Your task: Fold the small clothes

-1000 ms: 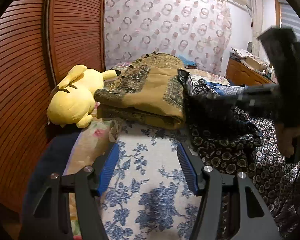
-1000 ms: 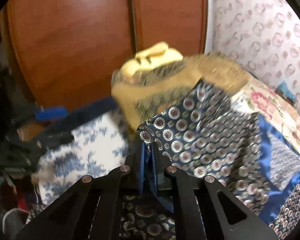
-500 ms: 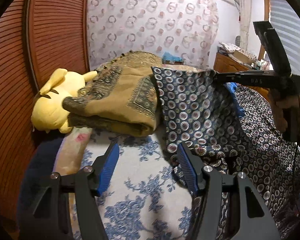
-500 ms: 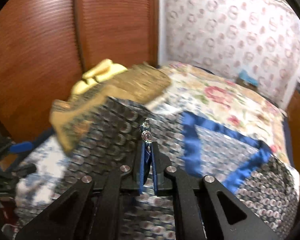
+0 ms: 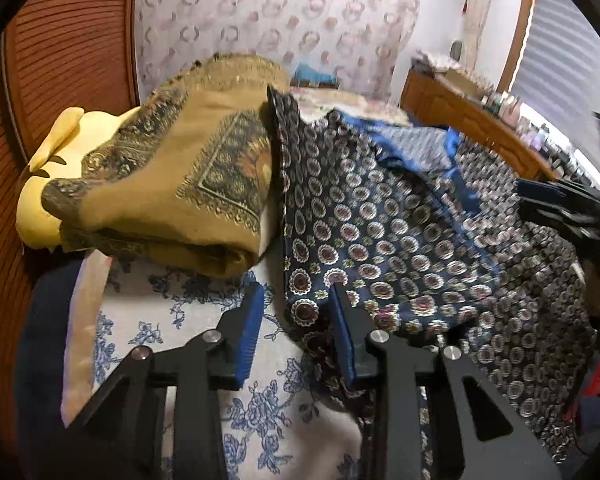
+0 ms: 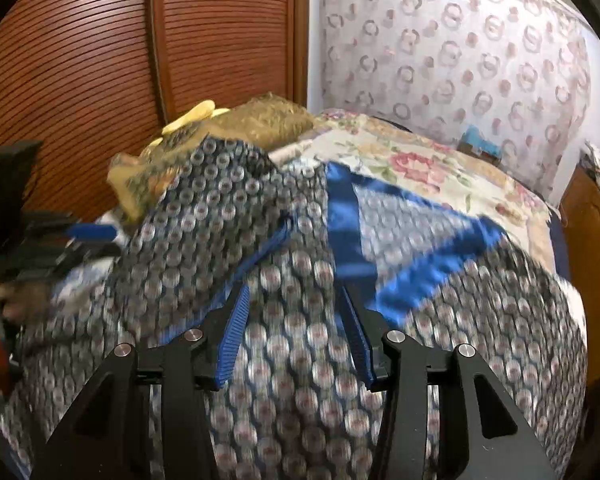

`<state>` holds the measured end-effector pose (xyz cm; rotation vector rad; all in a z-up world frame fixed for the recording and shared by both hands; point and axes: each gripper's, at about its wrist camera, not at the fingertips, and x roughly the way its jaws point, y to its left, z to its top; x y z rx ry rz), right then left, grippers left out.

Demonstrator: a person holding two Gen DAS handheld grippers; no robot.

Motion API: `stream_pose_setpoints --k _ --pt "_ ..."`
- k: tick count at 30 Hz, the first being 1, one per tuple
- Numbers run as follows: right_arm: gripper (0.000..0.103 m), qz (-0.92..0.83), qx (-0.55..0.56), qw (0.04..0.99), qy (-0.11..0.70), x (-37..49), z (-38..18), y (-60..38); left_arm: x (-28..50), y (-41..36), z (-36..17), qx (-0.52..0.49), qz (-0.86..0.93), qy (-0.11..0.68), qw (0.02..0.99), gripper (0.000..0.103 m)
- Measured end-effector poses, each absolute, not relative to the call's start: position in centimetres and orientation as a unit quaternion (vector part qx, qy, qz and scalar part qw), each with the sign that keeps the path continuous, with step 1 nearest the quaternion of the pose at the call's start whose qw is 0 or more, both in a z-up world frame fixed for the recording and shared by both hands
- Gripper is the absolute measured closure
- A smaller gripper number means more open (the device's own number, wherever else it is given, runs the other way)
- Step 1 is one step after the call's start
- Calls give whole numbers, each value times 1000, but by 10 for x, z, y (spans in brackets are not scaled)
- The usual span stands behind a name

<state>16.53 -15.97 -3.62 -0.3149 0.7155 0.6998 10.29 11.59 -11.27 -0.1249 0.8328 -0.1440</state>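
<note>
A dark navy garment with a medallion print and bright blue trim (image 5: pixel 380 232) lies spread on the bed; it also fills the right wrist view (image 6: pixel 284 264). My left gripper (image 5: pixel 296 300) is open, its jaws just over the garment's near left corner, holding nothing. My right gripper (image 6: pixel 296 308) is open and empty, just above the garment's middle. The right gripper also shows blurred at the right edge of the left wrist view (image 5: pixel 560 204).
A folded tan patterned blanket (image 5: pixel 172 188) and a yellow plush toy (image 5: pixel 48 184) lie at the bed's far left by the wooden wardrobe (image 6: pixel 100 60). Blue-floral bedding (image 5: pixel 204 340) lies below. A wooden dresser (image 5: pixel 472 124) stands at the right.
My right gripper was shut on the garment's corner, carried it across, then opened and let it drop. The garment now lies flat. My left gripper stayed open and closed in on its left corner.
</note>
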Motion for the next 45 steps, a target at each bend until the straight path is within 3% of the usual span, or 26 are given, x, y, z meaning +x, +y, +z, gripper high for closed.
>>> stream_pose_setpoints --k 7,9,11,12,20,27,33,39,40,45 --pt "55 311 -141 873 348 138 -47 -212 114 114 -122 -60 -75 423 901 74" --pt "55 298 -136 878 349 133 -51 -228 117 115 -123 -62 -79 427 899 81" --pt "55 289 -126 881 353 132 -54 -243 119 115 -122 -66 -88 427 898 100" --pt "55 285 -122 882 354 131 -55 -249 118 115 -120 -68 -89 425 898 102" --pt "55 262 -103 886 368 129 -67 -286 111 139 -75 -50 -34 374 925 103" --pt "55 259 -95 887 371 127 -71 -296 109 148 -78 -50 -27 389 920 103" --pt "54 252 -94 889 370 124 -70 -306 96 131 -71 -24 -25 373 927 90" --pt "50 227 -78 901 361 119 -62 -333 82 105 -53 -16 -70 342 937 57" --pt "49 222 -75 903 360 119 -61 -339 81 97 -51 -16 -82 338 937 43" --pt "48 194 -58 911 359 118 -58 -369 86 57 -54 -7 -133 347 928 41"
